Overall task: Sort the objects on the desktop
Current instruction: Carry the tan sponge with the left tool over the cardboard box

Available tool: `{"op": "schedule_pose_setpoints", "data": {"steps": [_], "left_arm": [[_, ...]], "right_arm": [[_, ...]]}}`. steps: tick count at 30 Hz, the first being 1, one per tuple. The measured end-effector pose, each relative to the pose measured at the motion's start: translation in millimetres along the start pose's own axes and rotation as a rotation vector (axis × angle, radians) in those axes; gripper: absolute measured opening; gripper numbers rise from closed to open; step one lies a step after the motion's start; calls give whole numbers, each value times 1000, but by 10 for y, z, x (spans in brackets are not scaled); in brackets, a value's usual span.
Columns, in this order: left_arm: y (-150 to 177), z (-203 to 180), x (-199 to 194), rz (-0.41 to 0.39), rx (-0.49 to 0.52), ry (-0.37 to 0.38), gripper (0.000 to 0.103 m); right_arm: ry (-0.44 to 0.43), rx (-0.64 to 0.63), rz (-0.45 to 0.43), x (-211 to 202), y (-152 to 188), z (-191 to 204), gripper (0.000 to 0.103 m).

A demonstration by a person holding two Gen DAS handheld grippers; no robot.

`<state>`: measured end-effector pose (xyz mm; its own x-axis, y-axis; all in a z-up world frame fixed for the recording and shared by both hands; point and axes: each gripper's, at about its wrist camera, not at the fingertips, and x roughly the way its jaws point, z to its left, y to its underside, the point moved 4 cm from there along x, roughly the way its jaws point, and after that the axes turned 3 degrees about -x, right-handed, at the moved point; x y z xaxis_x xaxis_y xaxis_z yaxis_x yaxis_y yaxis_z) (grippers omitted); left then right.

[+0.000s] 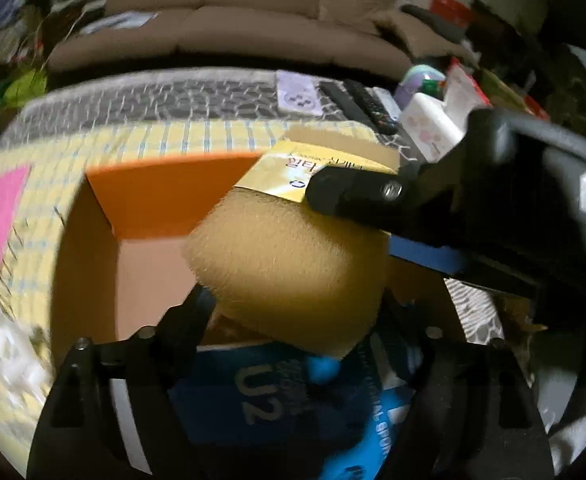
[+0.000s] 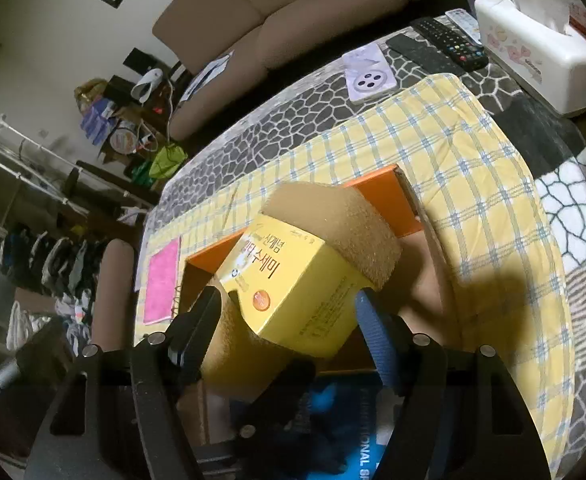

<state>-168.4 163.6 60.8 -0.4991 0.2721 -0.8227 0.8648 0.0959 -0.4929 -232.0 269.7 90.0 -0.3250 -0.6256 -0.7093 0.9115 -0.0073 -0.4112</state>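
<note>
A tan sponge block wrapped in a yellow printed cardboard sleeve (image 2: 293, 280) hangs over the open orange cardboard box (image 2: 377, 196) that sits on the yellow checked cloth (image 2: 473, 168) covering the desk (image 2: 253, 128). Both grippers appear to carry it together: the right gripper (image 2: 289, 312) has its jaws set wide with the sleeve end between them, and the left gripper (image 1: 293, 312) likewise brackets the bare sponge end (image 1: 289, 264), though whether every pad actually presses cannot be told for sure. Inside the box, towards six o'clock in both views, a blue printed package (image 1: 277, 408) already lies, so some sorting looks done. Left out on the desk are a pink cloth (image 2: 161, 280) at nine o'clock, and at one o'clock a lilac phone (image 2: 369, 72), black remote controls (image 2: 449, 40) and a white tissue box (image 2: 533, 52). The sponge has yet to be lowered and released.
</note>
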Motion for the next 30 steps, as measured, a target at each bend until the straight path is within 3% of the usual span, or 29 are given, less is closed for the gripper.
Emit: {"op": "schedule_pose_setpoints", "data": {"steps": [3,9,12,16,21,26,28,30], "left_arm": [[103,9,130,96,-45,65,82],[183,-13,57,158,10,169,88],[175,-56,23,149,91,119,84],[151,-127,-22,141,216,51,66],[104,-78,-77,169,377,24,54],[73,-66,-69,245,566,-14,57],[52,-45,-77,254,617,-54,71],[5,7,-105,248,624,-81,77]], "right_arm": [[-11,5,0,-6,22,-69,72],[-8,30,25,-5,150,-252,70],[-7,29,25,-19,167,-242,70],[-3,15,55,-8,211,-172,65],[28,-7,41,-139,199,-128,65],[89,-13,-13,-335,125,-183,65],[138,-31,-26,-372,122,-206,65],[178,-45,-43,-405,125,-227,65]]}}
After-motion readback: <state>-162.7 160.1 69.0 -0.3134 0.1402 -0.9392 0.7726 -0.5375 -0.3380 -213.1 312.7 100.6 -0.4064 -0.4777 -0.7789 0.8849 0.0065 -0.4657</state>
